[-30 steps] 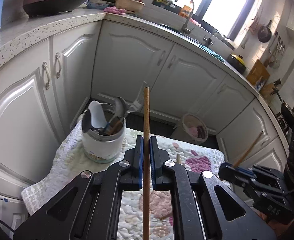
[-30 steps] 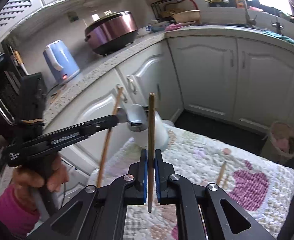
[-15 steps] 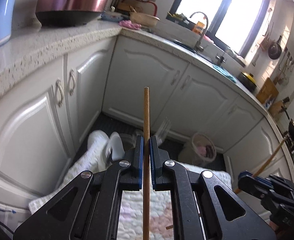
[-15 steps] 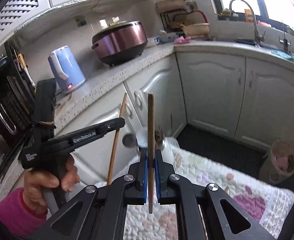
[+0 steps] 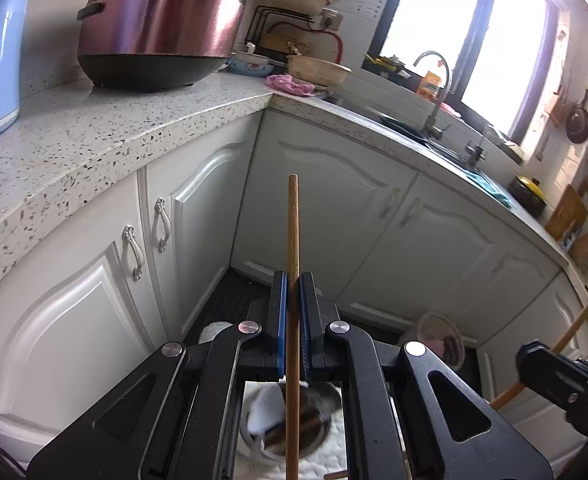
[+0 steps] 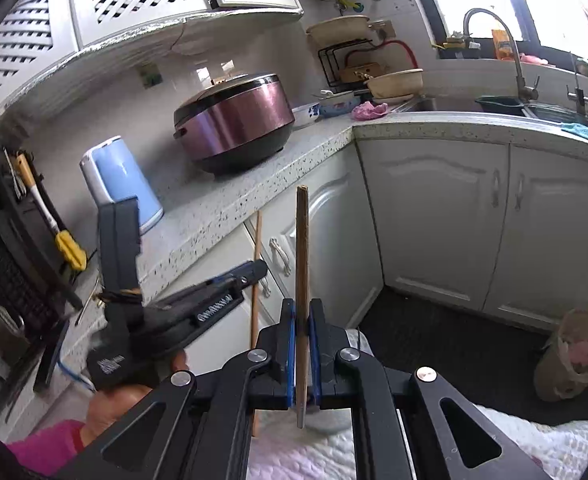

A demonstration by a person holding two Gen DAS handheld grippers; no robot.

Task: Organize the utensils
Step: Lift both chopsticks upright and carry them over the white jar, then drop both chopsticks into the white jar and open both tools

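My left gripper [image 5: 292, 280] is shut on a wooden chopstick [image 5: 293, 240] that stands upright between its blue pads. Right below it, seen through the gripper frame, is the white utensil holder [image 5: 294, 420] with spoons and wooden handles inside. My right gripper [image 6: 302, 306] is shut on a second wooden chopstick [image 6: 302, 248], also upright, its lower tip over the quilted cloth [image 6: 513, 432]. The left gripper [image 6: 250, 270] with its chopstick [image 6: 256, 240] shows in the right wrist view. The right gripper [image 5: 549, 372] with its chopstick [image 5: 585, 316] shows in the left wrist view.
White cabinet doors [image 5: 325, 208] and a speckled countertop [image 5: 94, 128] surround the spot. A rice cooker [image 6: 234, 124] and a blue kettle [image 6: 122, 180] stand on the counter. A small bin [image 6: 573, 352] sits on the dark floor. A loose chopstick end [image 5: 335, 475] lies on the cloth.
Both grippers have risen and tilted up with their chopsticks. The utensil holder has slid from ahead of the left gripper to directly beneath it. The cloth has dropped low in both views.
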